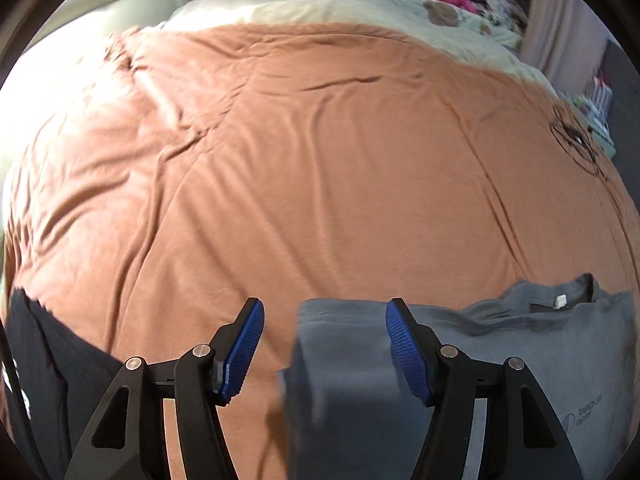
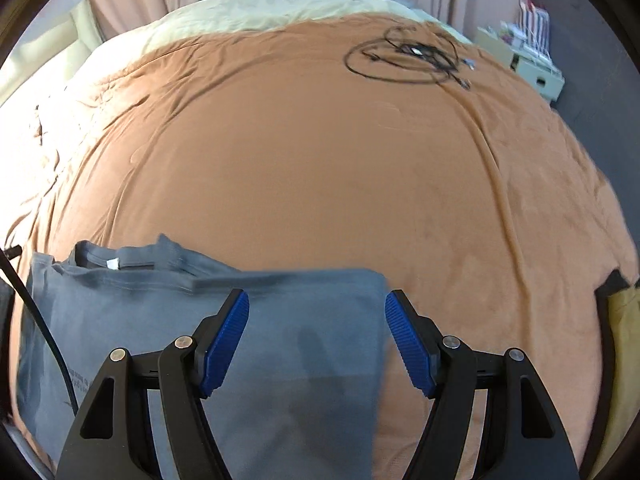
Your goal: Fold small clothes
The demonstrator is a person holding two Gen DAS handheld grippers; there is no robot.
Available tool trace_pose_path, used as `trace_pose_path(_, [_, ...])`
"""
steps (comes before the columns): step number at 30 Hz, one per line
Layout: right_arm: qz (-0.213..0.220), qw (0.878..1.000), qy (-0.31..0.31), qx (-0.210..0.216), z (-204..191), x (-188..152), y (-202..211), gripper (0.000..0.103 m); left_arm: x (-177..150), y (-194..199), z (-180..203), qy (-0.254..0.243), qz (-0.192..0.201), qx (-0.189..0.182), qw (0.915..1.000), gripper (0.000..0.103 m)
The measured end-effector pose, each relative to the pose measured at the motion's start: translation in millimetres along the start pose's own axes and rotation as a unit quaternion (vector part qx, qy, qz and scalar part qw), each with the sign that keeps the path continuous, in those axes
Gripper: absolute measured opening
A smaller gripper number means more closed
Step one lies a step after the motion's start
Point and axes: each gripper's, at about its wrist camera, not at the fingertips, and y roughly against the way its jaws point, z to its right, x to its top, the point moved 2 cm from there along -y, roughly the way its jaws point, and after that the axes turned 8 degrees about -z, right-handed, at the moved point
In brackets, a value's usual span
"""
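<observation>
Left wrist view, item one: left gripper (image 1: 325, 354), blue-padded jaws spread wide, nothing between them, poised over the near edge of a bed. Item two: grey T-shirt (image 1: 520, 352), lying on the orange bedspread (image 1: 320, 160) just ahead and to the right, its collar with white neck label (image 1: 561, 301) on the far side. One sleeve or side panel appeared already turned in, forming a thick folded edge beneath the gripper's right finger; contact between pad and cloth could not be told. Item three: dark garment (image 1: 44, 360) at the left margin, apart from the shirt. Item four: coiled black cable (image 1: 576, 140), well away at the far right of the bedspread.

Right wrist view: right gripper (image 2: 317, 348), jaws likewise wide and empty, hovering over the shirt's opposite side, where the cloth also showed a straight, doubled edge. Yellowish cloth (image 2: 624, 320) at the right margin; cream duvet (image 2: 280, 12) and soft toys beyond the bedspread.

Step in hand, as judged: both side folds seemed laid, grippers let go, shirt now a long rectangle. The next move would probably call for each gripper to pinch a corner at one end and carry it across to the other, keeping the doubled layers together so they did not slide apart.
</observation>
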Motion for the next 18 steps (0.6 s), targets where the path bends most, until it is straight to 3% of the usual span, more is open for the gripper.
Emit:
trace_pose_path(5, [-0.018,0.998,-0.035,0.04,28,-4,-14,0.058,-5,-18,-21,0.022,-0.02,-0.008,0.9995,0.064])
trace_pose_path(14, [-0.039,0.991,-0.083,0.096,61,13,-46,0.055,-14,-55,-30,0.053,-0.051,-0.089,0.9934,0.051])
trace_pose_path(17, [-0.044,0.988,-0.1,0.112,69,15,-55,0.048,-11,-59,-28,0.05,-0.053,-0.1,0.9923,0.032])
trace_pose_path(18, [-0.042,0.987,-0.104,0.118,73,16,-57,0.045,-10,-60,-26,0.047,-0.056,-0.103,0.992,0.019])
